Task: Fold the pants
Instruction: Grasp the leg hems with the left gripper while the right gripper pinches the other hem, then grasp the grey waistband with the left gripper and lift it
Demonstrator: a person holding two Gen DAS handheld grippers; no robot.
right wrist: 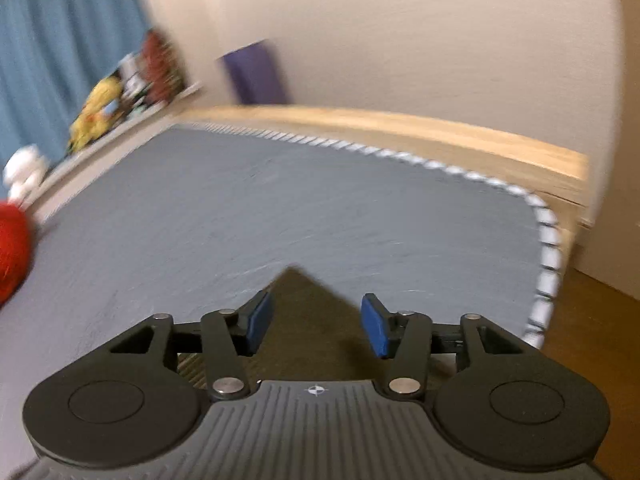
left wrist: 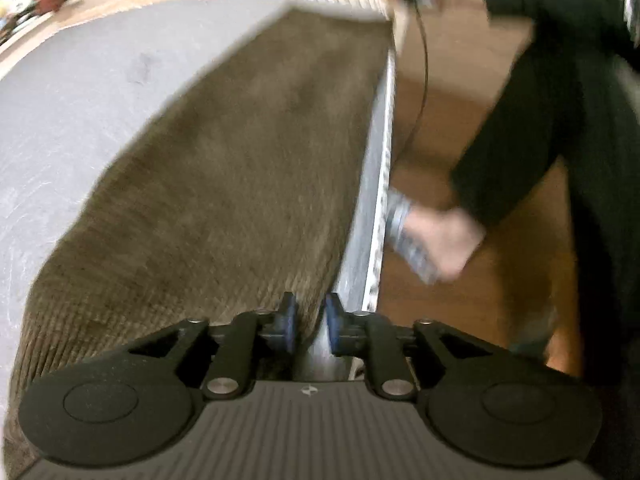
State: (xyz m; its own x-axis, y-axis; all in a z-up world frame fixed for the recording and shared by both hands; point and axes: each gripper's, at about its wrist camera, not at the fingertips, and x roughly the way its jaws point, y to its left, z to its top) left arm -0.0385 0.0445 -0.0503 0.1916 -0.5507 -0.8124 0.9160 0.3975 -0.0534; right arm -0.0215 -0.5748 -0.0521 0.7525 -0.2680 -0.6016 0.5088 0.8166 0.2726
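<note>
The left gripper [left wrist: 311,322] is angled steeply downward, its blue pads [left wrist: 289,322] separated by a narrow gap in which nothing is clamped. The right gripper [right wrist: 317,326] is pitched less steeply, its jaws spread wider, with nothing pressed between the pads [right wrist: 260,320]. In the left wrist view, the person's dark-sleeved arm [left wrist: 532,120] and blurred hand [left wrist: 440,240] are seen.

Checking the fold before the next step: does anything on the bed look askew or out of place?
The pants lie flat in a long strip on the mattress, but their right edge runs along the mattress edge, nearly overhanging. A red thing sits at the far side. Nothing looks spilled or damaged; blur hides fine creases.
</note>
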